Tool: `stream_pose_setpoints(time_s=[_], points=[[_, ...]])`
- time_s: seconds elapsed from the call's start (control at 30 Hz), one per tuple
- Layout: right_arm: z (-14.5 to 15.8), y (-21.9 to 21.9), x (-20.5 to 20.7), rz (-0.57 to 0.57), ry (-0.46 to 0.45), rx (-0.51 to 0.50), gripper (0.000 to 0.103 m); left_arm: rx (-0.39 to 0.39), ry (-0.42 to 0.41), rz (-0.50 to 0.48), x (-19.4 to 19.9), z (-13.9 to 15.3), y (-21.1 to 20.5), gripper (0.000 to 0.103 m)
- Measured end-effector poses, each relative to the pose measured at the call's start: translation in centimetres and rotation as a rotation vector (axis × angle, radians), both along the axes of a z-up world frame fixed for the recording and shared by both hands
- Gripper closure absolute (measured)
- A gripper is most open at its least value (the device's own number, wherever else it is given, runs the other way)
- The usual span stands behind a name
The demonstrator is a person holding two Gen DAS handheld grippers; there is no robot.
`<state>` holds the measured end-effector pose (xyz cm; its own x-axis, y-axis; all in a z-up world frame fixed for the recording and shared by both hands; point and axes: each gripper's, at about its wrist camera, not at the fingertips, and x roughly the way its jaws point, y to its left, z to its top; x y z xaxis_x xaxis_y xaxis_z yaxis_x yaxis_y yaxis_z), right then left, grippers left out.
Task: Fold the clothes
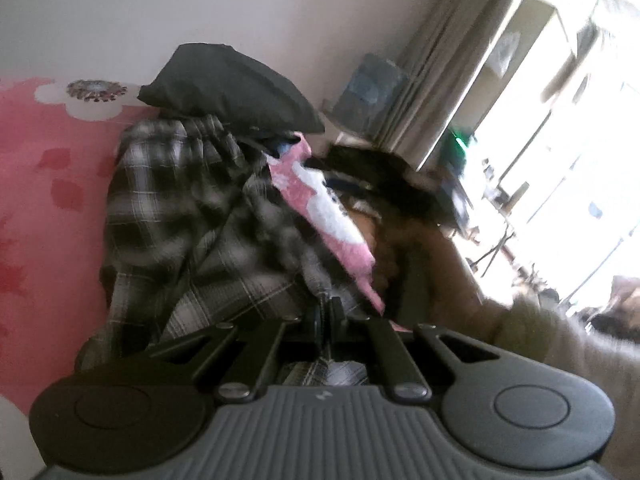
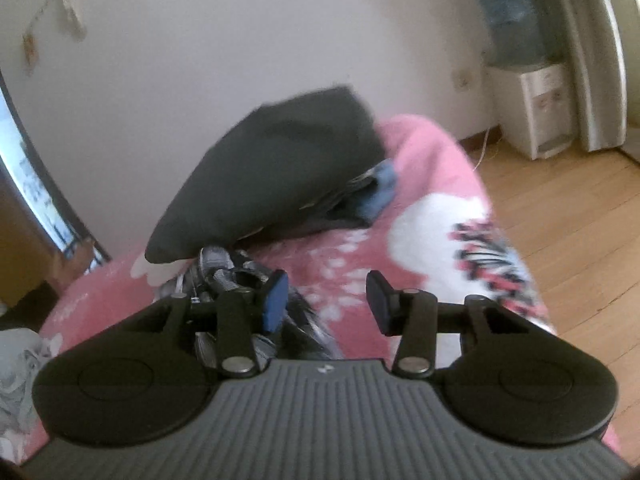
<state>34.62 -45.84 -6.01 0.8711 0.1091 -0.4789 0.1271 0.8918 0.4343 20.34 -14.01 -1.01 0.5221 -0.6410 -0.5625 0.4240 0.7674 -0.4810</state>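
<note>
A black-and-white plaid garment (image 1: 180, 216) hangs bunched over the pink flowered bedspread (image 1: 48, 184), and my left gripper (image 1: 328, 312) is shut on its cloth. Behind it lies a dark grey folded garment (image 1: 236, 88) on a small pile. In the right wrist view the same dark grey garment (image 2: 276, 176) rests on a blue piece (image 2: 382, 188). My right gripper (image 2: 328, 304) stands open above the bedspread (image 2: 420, 184), nothing between its pads. A bit of plaid cloth (image 2: 224, 272) lies just left of its left finger.
A person's sleeve (image 1: 532, 332) and dark hair (image 1: 384, 176) are at the right of the left wrist view. A water dispenser (image 2: 528, 92) stands by the curtain on the wooden floor (image 2: 568, 216). A grey crumpled cloth (image 2: 16, 376) lies at the bed's left edge.
</note>
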Motion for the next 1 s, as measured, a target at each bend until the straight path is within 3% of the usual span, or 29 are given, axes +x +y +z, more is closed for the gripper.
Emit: stream_pose_setpoints(time_s=[0.1,0.2,0.4,0.53,0.6,0.73,0.9,1.0], points=[[1.4,-1.7,-3.5,-0.021,-0.023,0.009,0.06,-0.046,0.034,-0.001,0.6,0.2,0.3,0.098],[3.4,-4.5,-8.4,-0.001,-0.088,0.095,0.06,-0.094,0.068,-0.007,1.3,0.4,0.6,0.098],[7.9,-7.2,-20.9,0.319,-0.113,0.198,0.06,-0.178,0.104,-0.052,2.7,1.4,0.7,0.098],[9.1,-6.6,-26.9,0.455,-0.118,0.355,0.056,-0.132,0.106,-0.082,3.2,0.8,-0.8,0.098],[8.5,-5.1,-26.2,0.446,-0.096,0.353,0.043,-0.097,0.137,-0.08,3.1,0.0,-1.3,0.096],[5.5,-2.3,-20.6,0.385,0.041,0.279,0.043,0.029,0.161,-0.071,1.6,-0.7,-0.4,0.077],[2.5,0.9,-15.6,0.349,0.152,0.191,0.047,0.253,0.11,-0.112,-1.9,-0.5,1.9,0.06],[0.9,2.9,-13.2,0.338,0.205,0.14,0.048,0.388,0.064,-0.165,-4.3,-0.8,2.5,0.06]])
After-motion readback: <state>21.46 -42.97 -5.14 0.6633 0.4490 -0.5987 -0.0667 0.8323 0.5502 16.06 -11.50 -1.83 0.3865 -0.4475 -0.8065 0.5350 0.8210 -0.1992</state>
